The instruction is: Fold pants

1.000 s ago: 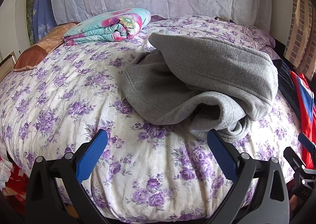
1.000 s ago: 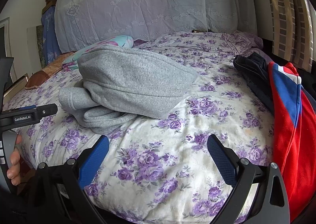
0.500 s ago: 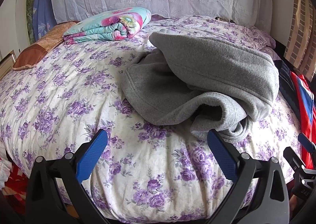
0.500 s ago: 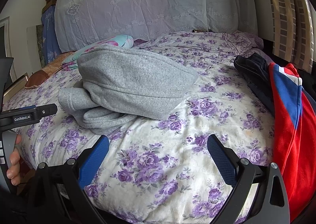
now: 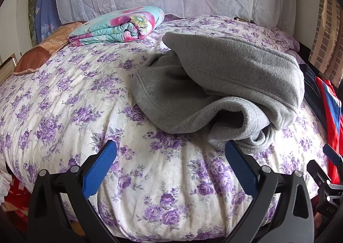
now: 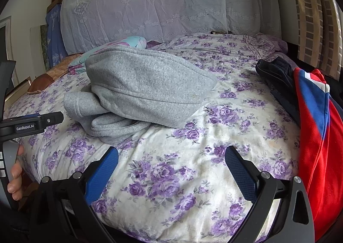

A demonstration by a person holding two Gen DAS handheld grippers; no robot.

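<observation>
Evidently unfolded as yet: I logged the grey fleece pants as a crumpled heap at the middle of the floral bed, with my left gripper and right gripper both spread, empty, near edge.

pants: plain grey | bedspread: white w/ purple roses | quilt: teal, pink floral | jacket: red/blue/white
</observation>
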